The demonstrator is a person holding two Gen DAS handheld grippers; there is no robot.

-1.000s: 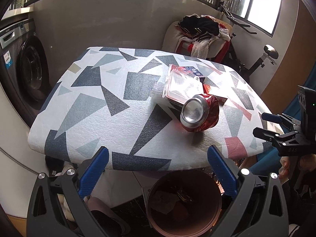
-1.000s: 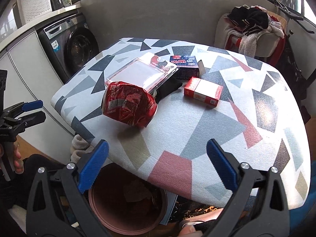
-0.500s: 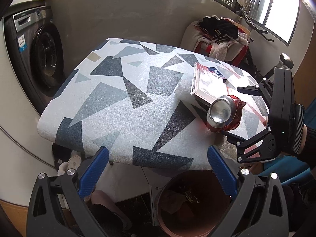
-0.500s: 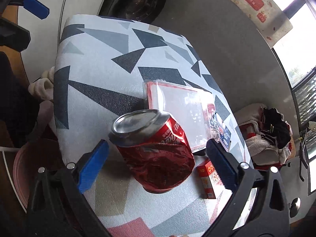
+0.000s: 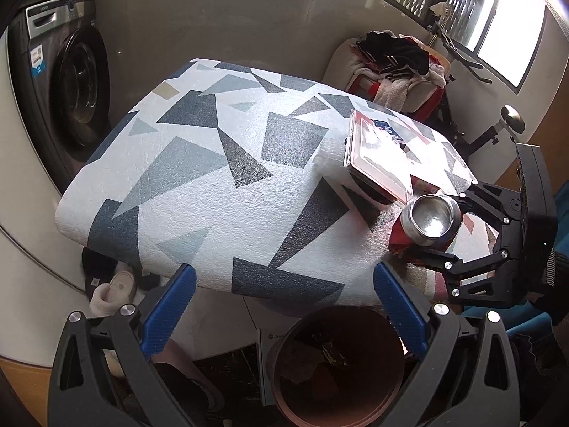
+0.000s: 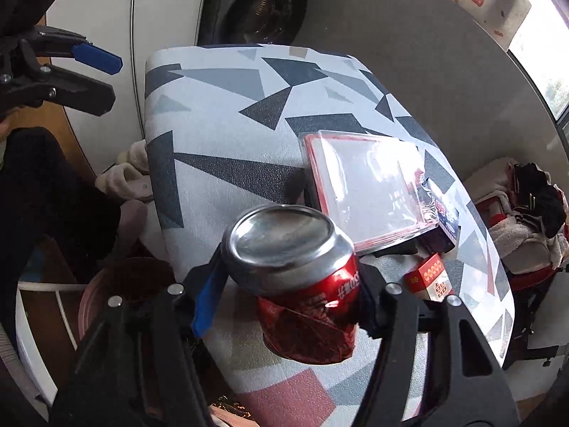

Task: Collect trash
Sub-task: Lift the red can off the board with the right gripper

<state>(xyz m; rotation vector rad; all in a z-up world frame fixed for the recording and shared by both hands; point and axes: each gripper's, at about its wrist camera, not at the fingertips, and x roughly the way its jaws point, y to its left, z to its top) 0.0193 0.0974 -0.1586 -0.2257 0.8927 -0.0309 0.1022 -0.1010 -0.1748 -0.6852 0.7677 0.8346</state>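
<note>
Against the far wall: a dark washing machine (image 5: 76, 82). Beside it, filling the middle: a table (image 5: 220, 192) with a cover of grey and black triangles. Past its far corner: a chair piled with clothes (image 5: 394, 60). On the floor under the near edge: a round brown bin (image 5: 338, 366) with scraps inside, plus a fluffy slipper (image 5: 113, 286) to the side.

On the table, toward the right: a flat clear plastic box (image 6: 366, 188) with a red rim, propped on something dark. Just beside that: a small red carton (image 6: 428, 279).

Near the table's edge: a dented red can (image 6: 302, 277), shiny end toward the cameras, sitting between the fingers of the right gripper (image 6: 288, 291). Closing in now, blue pads against both sides of the can.

Over the bin: the left gripper (image 5: 284, 306), fingers wide apart, holding nothing.
</note>
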